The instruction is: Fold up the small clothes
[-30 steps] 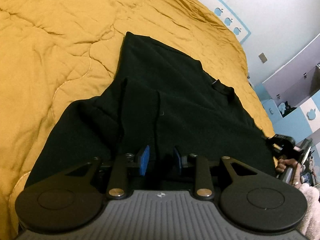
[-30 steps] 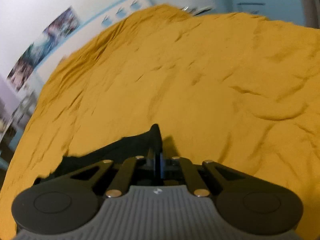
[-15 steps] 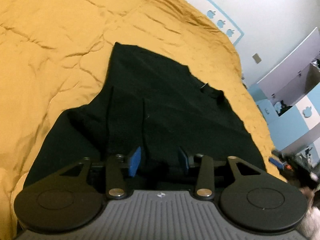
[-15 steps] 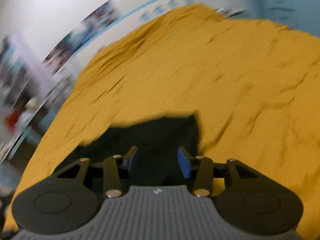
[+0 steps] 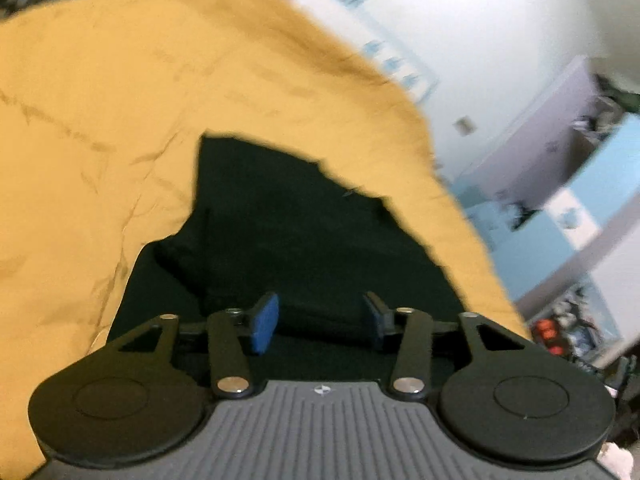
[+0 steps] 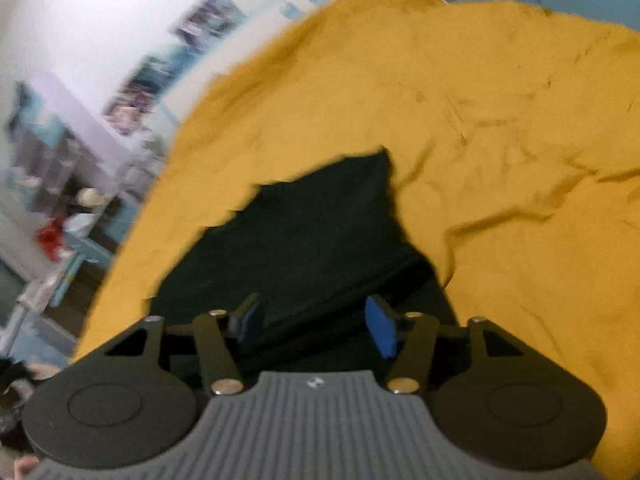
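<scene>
A black garment lies folded over on the mustard-yellow quilt. It also shows in the right wrist view, on the quilt. My left gripper is open and empty, raised just above the garment's near part. My right gripper is open and empty, raised above the garment's near edge. Both views are blurred by motion.
The quilt covers the whole bed. A white wall with pictures and light blue and lilac shelves with clutter stand beyond the bed's edge. More cluttered shelving shows at the left of the right wrist view.
My right gripper was shut on the garment's edge and has opened and let it go. My left gripper has opened wider. Both grippers have pulled back and up from the garment.
</scene>
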The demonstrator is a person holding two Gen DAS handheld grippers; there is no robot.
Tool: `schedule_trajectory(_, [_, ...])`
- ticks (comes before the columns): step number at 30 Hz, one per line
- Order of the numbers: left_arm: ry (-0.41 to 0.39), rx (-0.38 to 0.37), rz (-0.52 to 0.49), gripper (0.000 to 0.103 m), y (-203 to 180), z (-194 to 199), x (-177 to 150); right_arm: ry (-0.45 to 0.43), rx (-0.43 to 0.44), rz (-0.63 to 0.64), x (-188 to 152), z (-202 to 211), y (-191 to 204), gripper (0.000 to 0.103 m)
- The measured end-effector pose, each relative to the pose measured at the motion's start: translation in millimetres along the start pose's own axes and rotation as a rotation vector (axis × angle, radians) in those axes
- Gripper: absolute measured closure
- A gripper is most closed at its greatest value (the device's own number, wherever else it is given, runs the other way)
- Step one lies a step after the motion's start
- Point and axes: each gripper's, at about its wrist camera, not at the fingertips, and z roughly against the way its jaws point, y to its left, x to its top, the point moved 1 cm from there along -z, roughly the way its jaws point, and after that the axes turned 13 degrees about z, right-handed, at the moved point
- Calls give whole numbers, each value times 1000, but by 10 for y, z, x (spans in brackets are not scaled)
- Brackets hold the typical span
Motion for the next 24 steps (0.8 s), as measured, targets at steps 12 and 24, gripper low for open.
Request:
schedule_trajectory(12, [35, -28, -90, 40, 460, 1448, -1190, 67, 145, 329, -1206, 1815, -63, 38])
schedule_trajectory(24, [19, -21, 61, 40, 1038, 1535, -1342, 145, 286, 96, -1720, 1653, -691, 38])
